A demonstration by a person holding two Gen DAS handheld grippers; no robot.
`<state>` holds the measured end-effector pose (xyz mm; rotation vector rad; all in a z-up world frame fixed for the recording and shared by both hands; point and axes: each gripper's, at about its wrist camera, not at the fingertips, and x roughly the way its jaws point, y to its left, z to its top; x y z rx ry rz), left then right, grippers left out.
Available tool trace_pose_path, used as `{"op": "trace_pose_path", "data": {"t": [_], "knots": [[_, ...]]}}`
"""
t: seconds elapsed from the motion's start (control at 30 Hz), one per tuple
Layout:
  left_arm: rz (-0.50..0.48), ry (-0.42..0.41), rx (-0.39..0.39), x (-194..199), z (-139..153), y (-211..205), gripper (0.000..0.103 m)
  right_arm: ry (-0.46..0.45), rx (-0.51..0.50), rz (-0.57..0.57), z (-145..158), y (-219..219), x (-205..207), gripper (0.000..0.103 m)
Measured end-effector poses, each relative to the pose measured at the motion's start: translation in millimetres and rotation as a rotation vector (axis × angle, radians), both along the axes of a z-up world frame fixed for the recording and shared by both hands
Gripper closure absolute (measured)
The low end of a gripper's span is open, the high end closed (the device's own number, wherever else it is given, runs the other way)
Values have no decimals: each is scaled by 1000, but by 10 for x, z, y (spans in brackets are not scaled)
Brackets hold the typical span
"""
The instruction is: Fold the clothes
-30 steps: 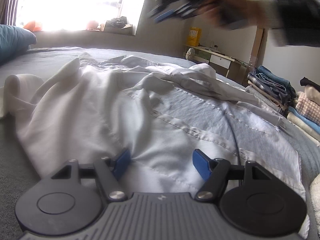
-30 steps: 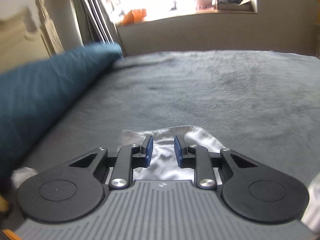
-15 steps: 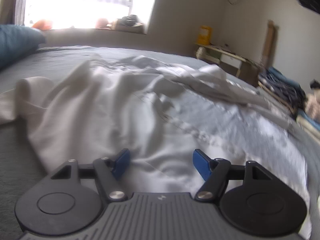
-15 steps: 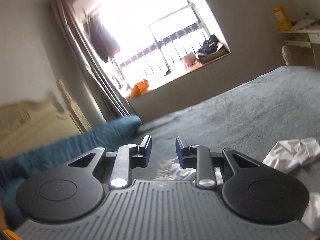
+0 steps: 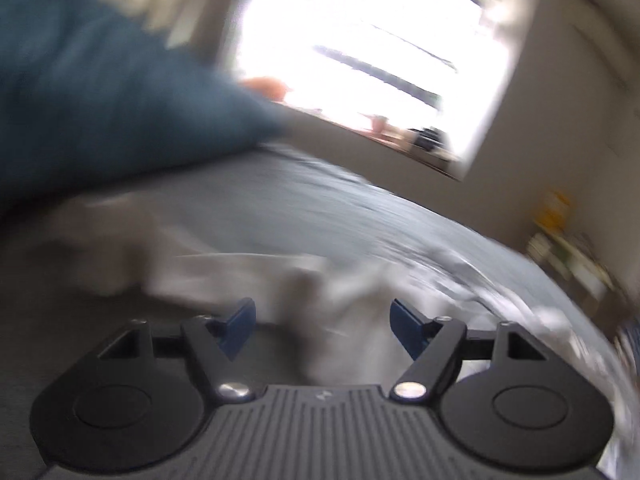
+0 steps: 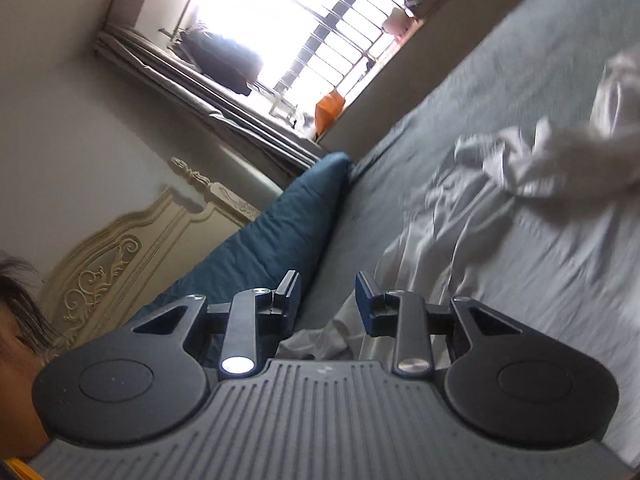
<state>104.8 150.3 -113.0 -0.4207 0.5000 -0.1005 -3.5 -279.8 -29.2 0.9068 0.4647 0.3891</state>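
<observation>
A white shirt [image 6: 500, 240] lies crumpled and spread over the grey bed [image 6: 520, 60]. In the right wrist view the whole scene is tilted. My right gripper [image 6: 326, 298] hangs above the shirt's near edge, open, with a gap between its blue pads and nothing pinched. The left wrist view is heavily blurred by motion. There the shirt [image 5: 328, 280] shows as a pale smear just beyond my left gripper [image 5: 322, 320], which is wide open and holds nothing.
A dark teal pillow [image 6: 280, 232] lies along the bed's head side, next to a cream carved headboard [image 6: 120, 248]. It also fills the upper left of the left wrist view as the pillow [image 5: 100, 100]. A bright window [image 6: 320, 32] lies beyond. A person's hair [image 6: 20, 300] shows at the left edge.
Both grippers have swung fast and both views have tilted. The left now faces the pillow and window. The right gripper's fingers stand wider apart than a second ago, above the shirt.
</observation>
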Motion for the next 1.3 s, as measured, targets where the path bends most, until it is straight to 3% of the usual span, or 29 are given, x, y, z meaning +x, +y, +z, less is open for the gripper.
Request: {"op": "trace_pose_path", "data": {"t": [0.07, 0.17, 0.37, 0.5, 0.6, 0.73, 0.77, 0.93, 1.3], "knots": [[105, 59, -57, 165, -78, 326, 29, 19, 31, 12, -110, 81, 52, 73], [256, 99, 40, 357, -125, 594, 29, 58, 45, 26, -188, 209, 162, 72], [250, 169, 495, 768, -276, 417, 29, 111, 53, 39, -359, 329, 316, 72], [227, 197, 670, 988, -431, 273, 33, 137, 62, 63, -443, 450, 403, 72], [235, 212, 714, 1132, -499, 284, 47, 155, 61, 80, -499, 541, 441, 71], [252, 208, 749, 1232, -491, 291, 86, 171, 78, 91, -569, 595, 448, 71], [260, 202, 766, 1230, -472, 298, 92, 172, 83, 93, -579, 594, 440, 71], [273, 156, 874, 1109, -237, 355, 95, 166, 107, 87, -614, 562, 376, 71], [211, -12, 1321, 1125, 628, 362, 96, 140, 235, 56, -791, 465, 164, 69]]}}
